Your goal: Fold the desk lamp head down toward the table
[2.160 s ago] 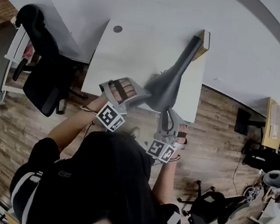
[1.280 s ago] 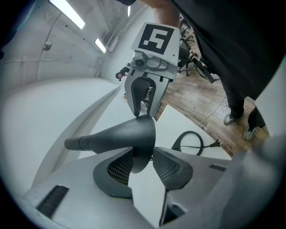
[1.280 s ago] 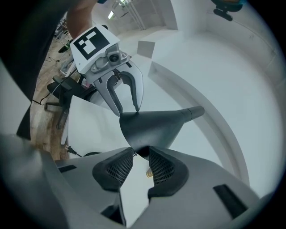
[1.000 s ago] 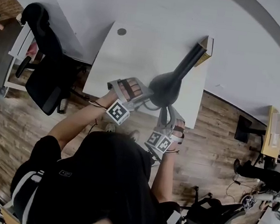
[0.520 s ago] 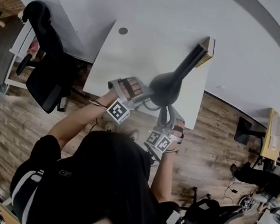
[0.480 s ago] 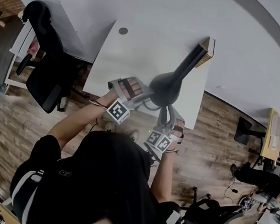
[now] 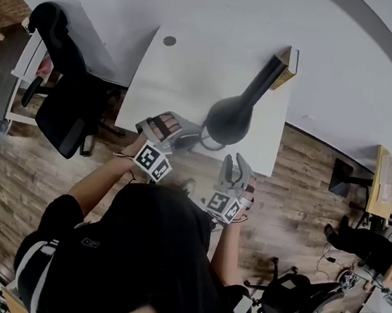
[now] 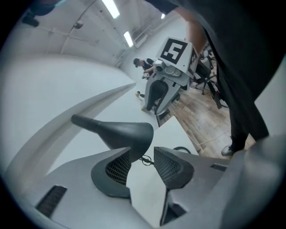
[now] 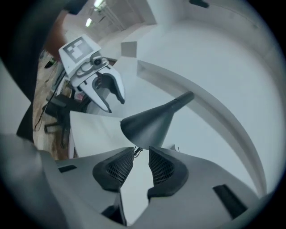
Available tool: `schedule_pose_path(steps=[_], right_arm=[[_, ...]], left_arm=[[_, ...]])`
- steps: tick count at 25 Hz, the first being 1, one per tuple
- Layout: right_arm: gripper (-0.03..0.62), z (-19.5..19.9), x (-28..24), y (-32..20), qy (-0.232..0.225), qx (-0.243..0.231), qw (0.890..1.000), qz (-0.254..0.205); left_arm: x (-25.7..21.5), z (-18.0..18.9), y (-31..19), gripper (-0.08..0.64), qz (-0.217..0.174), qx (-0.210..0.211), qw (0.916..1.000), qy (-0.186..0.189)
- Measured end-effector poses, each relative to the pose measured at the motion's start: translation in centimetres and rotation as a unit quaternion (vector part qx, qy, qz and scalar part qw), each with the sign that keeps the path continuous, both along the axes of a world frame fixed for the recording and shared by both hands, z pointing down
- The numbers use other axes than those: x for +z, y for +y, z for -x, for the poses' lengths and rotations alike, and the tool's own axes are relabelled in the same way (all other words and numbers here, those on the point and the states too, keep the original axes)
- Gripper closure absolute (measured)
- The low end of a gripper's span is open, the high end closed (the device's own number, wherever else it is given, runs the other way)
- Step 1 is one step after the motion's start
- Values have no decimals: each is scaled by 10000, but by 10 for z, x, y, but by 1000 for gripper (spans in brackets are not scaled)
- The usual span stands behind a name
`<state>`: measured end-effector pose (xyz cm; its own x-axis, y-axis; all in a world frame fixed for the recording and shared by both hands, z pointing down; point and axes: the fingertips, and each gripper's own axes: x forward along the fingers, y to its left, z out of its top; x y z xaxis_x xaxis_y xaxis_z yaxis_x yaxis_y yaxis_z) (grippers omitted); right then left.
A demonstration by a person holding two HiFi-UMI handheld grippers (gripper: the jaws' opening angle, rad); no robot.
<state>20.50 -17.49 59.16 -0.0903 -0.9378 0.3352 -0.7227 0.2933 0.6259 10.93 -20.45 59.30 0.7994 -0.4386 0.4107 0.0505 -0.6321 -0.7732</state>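
The dark cone-shaped lamp head (image 7: 226,120) hangs over the white table (image 7: 185,73), and its neck (image 7: 264,75) runs up to the far right corner. My left gripper (image 7: 186,138) stands just left of the head, apart from it. Its jaws are opening with nothing between them. My right gripper (image 7: 232,162) is below the head at the table's near edge, its jaws closing slightly on nothing. In the left gripper view the lamp head (image 8: 123,133) sits just beyond the left gripper (image 8: 142,161). In the right gripper view the lamp head (image 9: 149,121) lies ahead of the right gripper (image 9: 140,162).
A tan box (image 7: 288,59) stands at the table's far right corner by the lamp's base. A round grommet (image 7: 169,40) marks the far left of the table. A black office chair (image 7: 65,94) stands left of the table on the wooden floor.
Both grippers have drawn back from the lamp head towards the person and rolled. They stood against its sides before and now stand apart from it. The lamp head stays where it was.
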Motion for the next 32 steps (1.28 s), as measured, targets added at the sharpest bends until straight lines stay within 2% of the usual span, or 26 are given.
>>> schedule_pose_path(steps=[2,3,4,7,10,13,14,15,20,24,32], right_arm=[[487,-7,-16,5,-802,257,9964,-25],[498,-10,-26,5,-1241,376,9915,-57],[524,-12,-39,5,-1669,480,9847,-114],[562,-19,-76,4,-2609,728,9621,-323],[577,-22,-110,3,-3175,878,9422,-615],[578,-19,-130,5,-3521,950,9275,-817],[578,-17,-131,6,-3580,973,9250,-824],[578,-14,-129,7,-3622,997,9233,-794],[578,3,-117,12,-3680,965,9230,-573],[578,8,-114,15,-3603,956,9267,-485],[578,6,-104,20,-3583,1059,9267,-399]], left_arm=[[-18,8,-2,406,479,-265,9971,528],[-30,10,-2,407,817,-354,9923,861],[-45,11,-2,427,1220,-401,9839,1243],[-97,12,1,481,2294,-377,9426,2398],[-154,16,1,529,2696,-325,9017,3365],[-189,25,1,535,3103,-520,8456,4314],[-190,28,1,535,3214,-621,8321,4476],[-185,29,2,535,3296,-716,8256,4524],[-151,28,10,535,3572,-961,8264,4244],[-148,31,10,535,3590,-1036,8225,4289],[-144,33,11,535,3560,-1048,8251,4260]])
